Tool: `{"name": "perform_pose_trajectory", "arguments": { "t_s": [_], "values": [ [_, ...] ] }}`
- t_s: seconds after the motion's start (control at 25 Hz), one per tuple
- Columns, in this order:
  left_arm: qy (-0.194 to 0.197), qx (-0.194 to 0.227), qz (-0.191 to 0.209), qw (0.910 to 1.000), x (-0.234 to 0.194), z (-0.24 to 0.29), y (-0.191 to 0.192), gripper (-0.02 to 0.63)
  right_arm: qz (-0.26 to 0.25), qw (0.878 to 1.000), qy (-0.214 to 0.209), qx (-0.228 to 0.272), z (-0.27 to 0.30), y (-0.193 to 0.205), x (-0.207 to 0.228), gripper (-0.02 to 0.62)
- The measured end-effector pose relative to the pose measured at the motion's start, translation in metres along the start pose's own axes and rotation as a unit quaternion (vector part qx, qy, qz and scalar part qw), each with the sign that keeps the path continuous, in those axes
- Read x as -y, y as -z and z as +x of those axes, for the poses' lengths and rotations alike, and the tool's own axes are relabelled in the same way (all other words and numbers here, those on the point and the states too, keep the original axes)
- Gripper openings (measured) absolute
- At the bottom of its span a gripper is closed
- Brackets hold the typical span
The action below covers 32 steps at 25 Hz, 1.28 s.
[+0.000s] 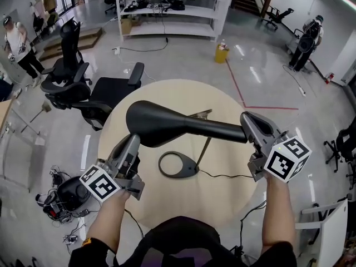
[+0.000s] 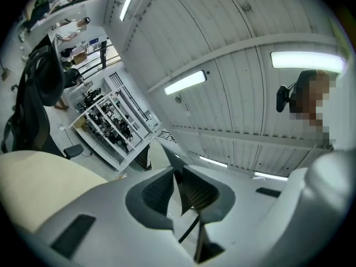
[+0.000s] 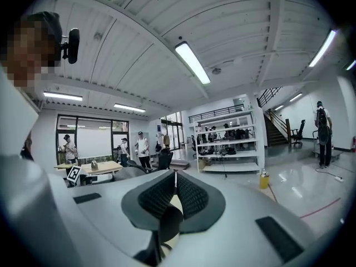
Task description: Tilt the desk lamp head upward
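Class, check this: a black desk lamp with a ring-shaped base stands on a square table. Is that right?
Not quite: the head view shows the table is round, not square. The black desk lamp with its ring-shaped base does stand on it.

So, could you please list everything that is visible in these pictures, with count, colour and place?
desk lamp: one, black, head held over the table, ring base on the tabletop
round table: one, beige, centre
office chair: one nearby, black, left behind the table
shelf unit: one, white, far back
container: one, yellow, on the floor beyond the table
tape line: one, red, on the floor at right
standing people: two, far left and far right
left gripper: one, grey, jaws shut on the lamp head's near edge
right gripper: one, grey, jaws shut on the lamp's neck
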<state>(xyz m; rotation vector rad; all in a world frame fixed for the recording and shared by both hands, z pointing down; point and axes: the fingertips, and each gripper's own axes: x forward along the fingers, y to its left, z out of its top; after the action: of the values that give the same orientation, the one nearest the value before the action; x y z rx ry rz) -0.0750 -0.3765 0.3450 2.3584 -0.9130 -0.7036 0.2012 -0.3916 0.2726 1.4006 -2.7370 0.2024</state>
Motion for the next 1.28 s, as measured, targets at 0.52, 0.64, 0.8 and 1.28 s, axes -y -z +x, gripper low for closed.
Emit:
{"name": "perform_pose_trajectory", "arguments": {
  "t_s": [0.52, 0.64, 0.8, 1.28],
  "values": [
    [0.011, 0.004, 0.075, 0.9971, 0.043, 0.042, -0.05, 0.094, 0.071, 0.997, 0.009, 0.023, -0.013, 0.024, 0.015, 0.017],
    [0.018, 0.009, 0.088, 0.9959, 0.054, 0.05, -0.059, 0.091, 0.087, 0.996, 0.01, 0.027, -0.013, 0.031, 0.017, 0.017],
    [0.028, 0.015, 0.109, 0.9935, 0.069, 0.061, -0.072, 0.088, 0.096, 0.995, 0.009, 0.028, -0.01, 0.037, 0.017, 0.017],
    [0.06, 0.021, 0.172, 0.983, 0.118, 0.077, -0.088, 0.081, 0.133, 0.988, 0.046, 0.061, -0.008, 0.063, 0.021, 0.017]
  ]
}}
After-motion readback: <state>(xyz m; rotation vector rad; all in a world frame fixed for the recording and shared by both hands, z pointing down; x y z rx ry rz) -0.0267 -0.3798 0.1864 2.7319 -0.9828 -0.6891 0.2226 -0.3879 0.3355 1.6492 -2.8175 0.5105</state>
